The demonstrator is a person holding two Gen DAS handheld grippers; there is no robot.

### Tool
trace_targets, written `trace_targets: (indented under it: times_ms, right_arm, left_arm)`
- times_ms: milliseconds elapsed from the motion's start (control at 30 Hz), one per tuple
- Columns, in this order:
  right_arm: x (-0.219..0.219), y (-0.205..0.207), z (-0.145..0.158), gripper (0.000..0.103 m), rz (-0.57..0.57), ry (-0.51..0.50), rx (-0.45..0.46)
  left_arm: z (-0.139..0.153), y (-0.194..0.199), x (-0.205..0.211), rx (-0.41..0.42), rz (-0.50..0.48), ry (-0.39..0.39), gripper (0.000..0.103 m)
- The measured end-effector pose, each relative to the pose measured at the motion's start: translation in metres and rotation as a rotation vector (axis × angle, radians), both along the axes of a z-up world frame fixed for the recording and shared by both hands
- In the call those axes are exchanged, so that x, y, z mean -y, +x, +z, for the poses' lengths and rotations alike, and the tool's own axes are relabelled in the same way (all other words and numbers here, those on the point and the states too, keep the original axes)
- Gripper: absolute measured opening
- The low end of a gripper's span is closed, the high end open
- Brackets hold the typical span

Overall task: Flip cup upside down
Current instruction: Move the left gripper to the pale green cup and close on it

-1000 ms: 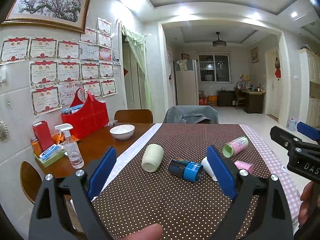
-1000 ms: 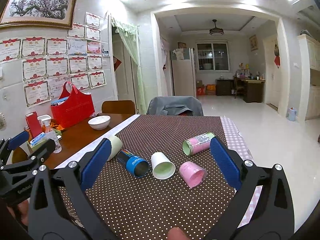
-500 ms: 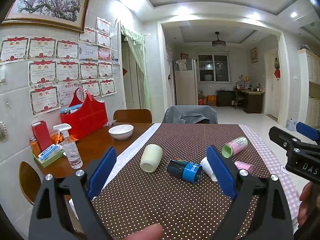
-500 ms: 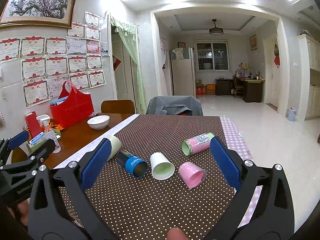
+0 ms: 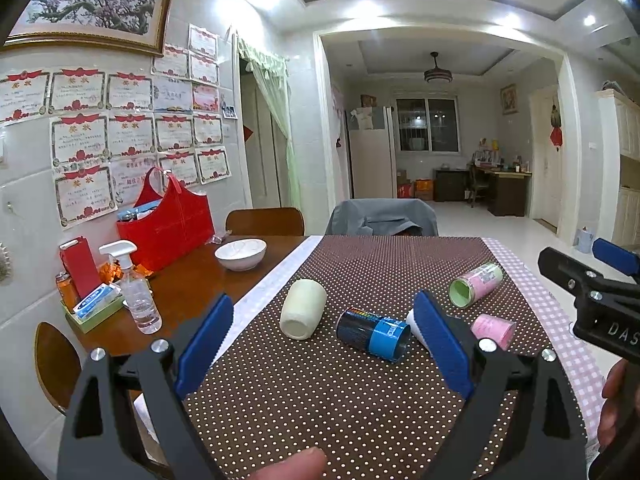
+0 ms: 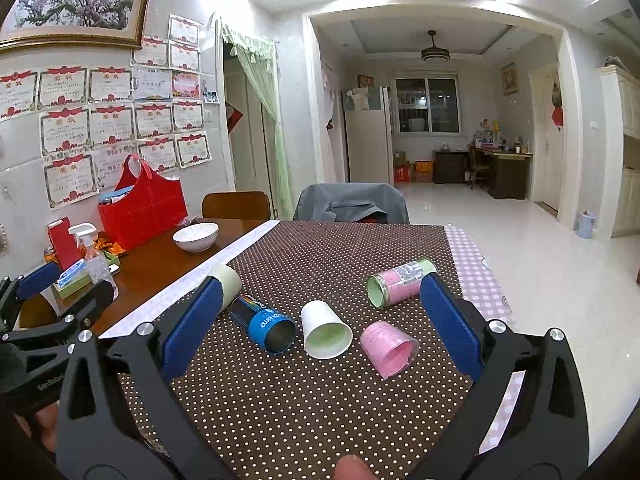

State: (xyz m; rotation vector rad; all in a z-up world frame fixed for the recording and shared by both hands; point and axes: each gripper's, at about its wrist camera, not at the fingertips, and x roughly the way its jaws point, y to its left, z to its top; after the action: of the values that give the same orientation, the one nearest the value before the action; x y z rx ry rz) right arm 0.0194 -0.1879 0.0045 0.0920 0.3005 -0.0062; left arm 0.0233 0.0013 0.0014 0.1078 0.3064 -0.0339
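Cups lie tipped over mid-frame on my tabletop [image 6: 320, 420]; the white paper cup [image 6: 325, 330] looks light and crushable, so I'd pinch its sidewall gently. Right hand-held gripper [image 6: 320, 320] and left hand-held gripper [image 5: 320, 340] both gape, empty.

Polka-dot tablecloth [image 6: 320, 392] matt cloth; white cup [image 6: 325, 330] paper; table [image 5: 188, 280] glossy wood.

Bright ceiling lights glare overhead; sharp frames bend at edges.
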Motion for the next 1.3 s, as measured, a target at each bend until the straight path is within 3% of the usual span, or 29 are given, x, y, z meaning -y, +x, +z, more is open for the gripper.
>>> trace_targets:
  times_ms: [500, 933, 1300]
  right_arm:
    - [0.009, 0.082, -0.026, 0.097, -0.009, 0.001, -0.142]
    - [0.013, 0.160, -0.053, 0.097, -0.029, 0.007, -0.303]
    - [0.015, 0.204, -0.077, 0.097, -0.043, 0.030, -0.390]
  left_arm:
    - [-0.021, 0.098, -0.008, -0.150, -0.003, 0.020, 0.090]
    - [-0.059, 0.224, -0.033, -0.357, 0.002, 0.025, 0.090]
    - [-0.100, 0.299, -0.039, -0.523, -0.060, 0.073, 0.090]
